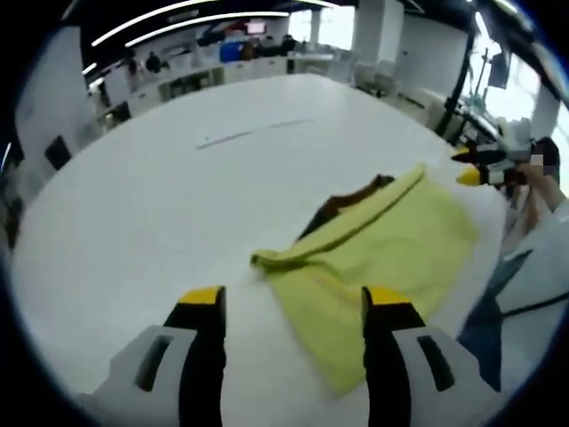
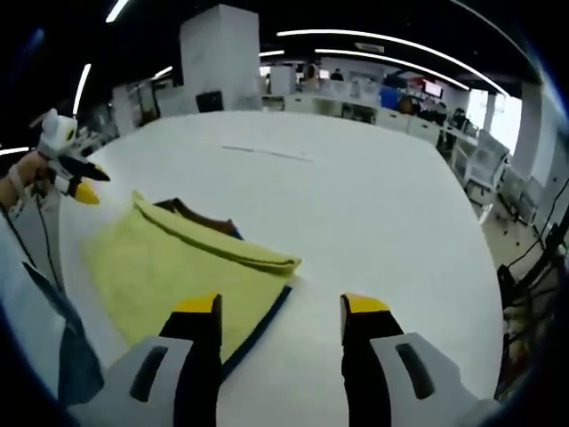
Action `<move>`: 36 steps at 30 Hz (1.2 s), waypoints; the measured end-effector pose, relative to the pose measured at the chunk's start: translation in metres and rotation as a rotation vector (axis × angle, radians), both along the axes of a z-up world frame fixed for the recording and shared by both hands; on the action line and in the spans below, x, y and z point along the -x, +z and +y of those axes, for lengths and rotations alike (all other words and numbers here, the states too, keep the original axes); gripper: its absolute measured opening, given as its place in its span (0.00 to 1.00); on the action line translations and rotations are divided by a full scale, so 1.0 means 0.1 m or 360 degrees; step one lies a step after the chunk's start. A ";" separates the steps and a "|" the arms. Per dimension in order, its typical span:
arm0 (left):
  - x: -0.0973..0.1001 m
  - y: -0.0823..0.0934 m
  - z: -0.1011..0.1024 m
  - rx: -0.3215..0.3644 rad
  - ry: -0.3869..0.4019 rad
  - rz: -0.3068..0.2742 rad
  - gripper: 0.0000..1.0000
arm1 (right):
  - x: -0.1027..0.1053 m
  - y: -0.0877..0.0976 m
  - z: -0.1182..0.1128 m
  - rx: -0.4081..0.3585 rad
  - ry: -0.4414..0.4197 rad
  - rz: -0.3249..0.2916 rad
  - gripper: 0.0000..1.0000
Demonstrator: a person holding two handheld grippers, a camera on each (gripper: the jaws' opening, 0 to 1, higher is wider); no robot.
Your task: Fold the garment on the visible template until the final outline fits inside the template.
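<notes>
Here the folded yellow garment (image 1: pixel 382 245) lies ahead of both grippers' released, empty jaws.

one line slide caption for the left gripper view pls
Open left gripper poised over a folded yellow garment on a white table.

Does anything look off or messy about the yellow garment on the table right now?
The yellow garment lies folded but untidy: one edge is rolled into a thick ridge, and dark brown fabric pokes out behind it. Both grippers are open and off it.
</notes>
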State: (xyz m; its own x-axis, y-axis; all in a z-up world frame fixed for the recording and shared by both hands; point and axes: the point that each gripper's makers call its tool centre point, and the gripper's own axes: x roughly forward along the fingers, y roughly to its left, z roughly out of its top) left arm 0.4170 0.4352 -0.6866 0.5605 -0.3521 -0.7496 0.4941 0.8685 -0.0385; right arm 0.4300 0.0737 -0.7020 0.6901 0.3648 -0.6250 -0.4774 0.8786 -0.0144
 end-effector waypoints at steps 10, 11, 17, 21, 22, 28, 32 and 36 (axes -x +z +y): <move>0.07 0.03 -0.08 0.0031 -0.0040 -0.0004 0.66 | 0.12 -0.02 0.03 -0.0009 0.0019 0.0016 0.62; 0.08 0.03 -0.08 0.0027 -0.0043 0.0003 0.66 | 0.13 -0.02 0.04 -0.0009 0.0021 0.0016 0.63; 0.14 0.02 -0.10 0.0021 -0.0070 0.0020 0.68 | 0.18 -0.02 0.06 -0.0010 0.0040 0.0032 0.69; 0.20 0.02 -0.10 0.0019 -0.0085 0.0034 0.71 | 0.22 0.00 0.09 -0.0025 0.0058 0.0038 0.74; 0.22 0.02 -0.10 0.0023 -0.0088 0.0039 0.72 | 0.23 0.00 0.10 -0.0028 0.0062 0.0041 0.76; 0.27 0.03 -0.11 0.0063 -0.0089 0.0047 0.77 | 0.28 0.00 0.14 -0.0052 0.0082 0.0062 0.81; 0.32 0.03 -0.10 0.0043 -0.0101 0.0058 0.83 | 0.32 -0.01 0.15 -0.0053 0.0102 0.0075 0.85; 0.34 0.04 -0.13 0.0065 -0.0092 0.0053 0.86 | 0.36 0.00 0.18 -0.0091 0.0100 0.0088 0.90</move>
